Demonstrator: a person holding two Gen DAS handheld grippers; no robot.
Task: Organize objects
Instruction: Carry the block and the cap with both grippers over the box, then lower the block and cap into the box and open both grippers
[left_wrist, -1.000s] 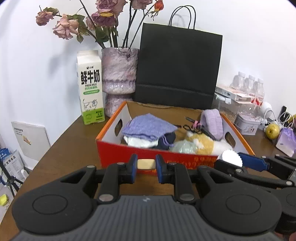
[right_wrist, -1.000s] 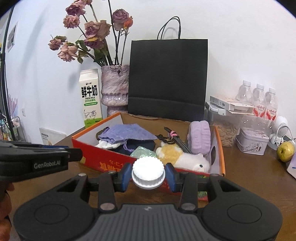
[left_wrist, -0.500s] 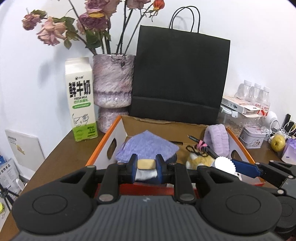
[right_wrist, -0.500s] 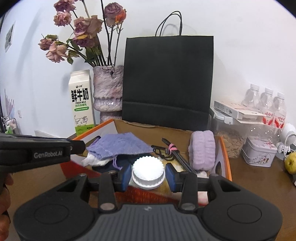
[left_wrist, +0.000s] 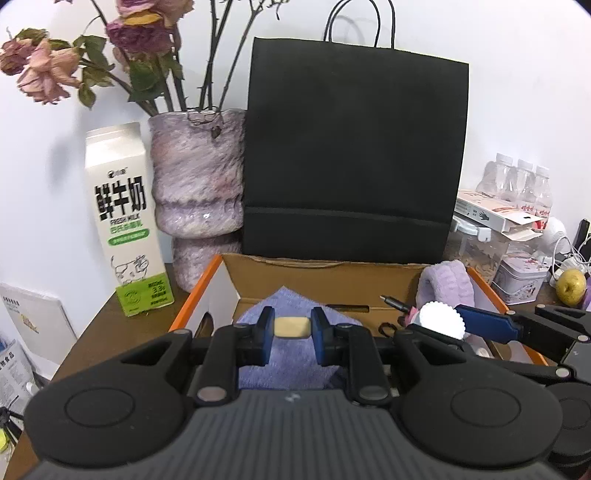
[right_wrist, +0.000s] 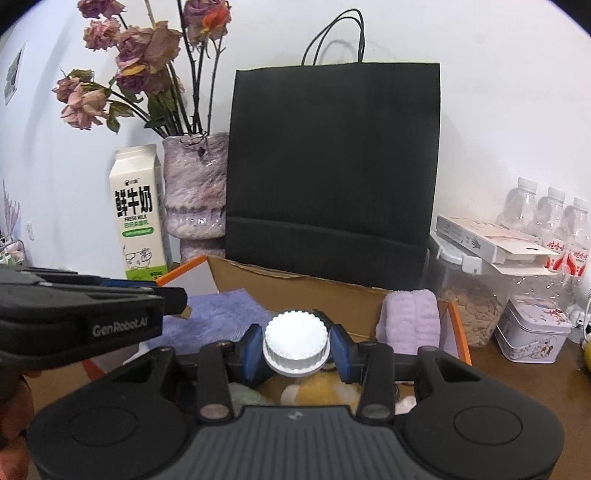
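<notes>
My left gripper (left_wrist: 292, 327) is shut on a small cream-yellow block (left_wrist: 291, 327) and holds it above the orange cardboard box (left_wrist: 195, 295), over a lilac cloth (left_wrist: 291, 365). My right gripper (right_wrist: 296, 345) is shut on a white ridged bottle cap (right_wrist: 295, 339), over the box's middle above a yellow-white plush toy (right_wrist: 317, 395). The cap also shows in the left wrist view (left_wrist: 441, 325). A rolled lilac towel (right_wrist: 410, 321) stands at the box's right end.
Behind the box stand a black paper bag (left_wrist: 351, 162), a purple vase of dried roses (left_wrist: 199, 195) and a milk carton (left_wrist: 123, 221). To the right are a clear container (right_wrist: 469, 302), a tin (right_wrist: 532, 332), water bottles (right_wrist: 554, 221) and a pear (left_wrist: 570, 288).
Both grippers have moved forward and up from in front of the box to over its inside, each still holding its object.
</notes>
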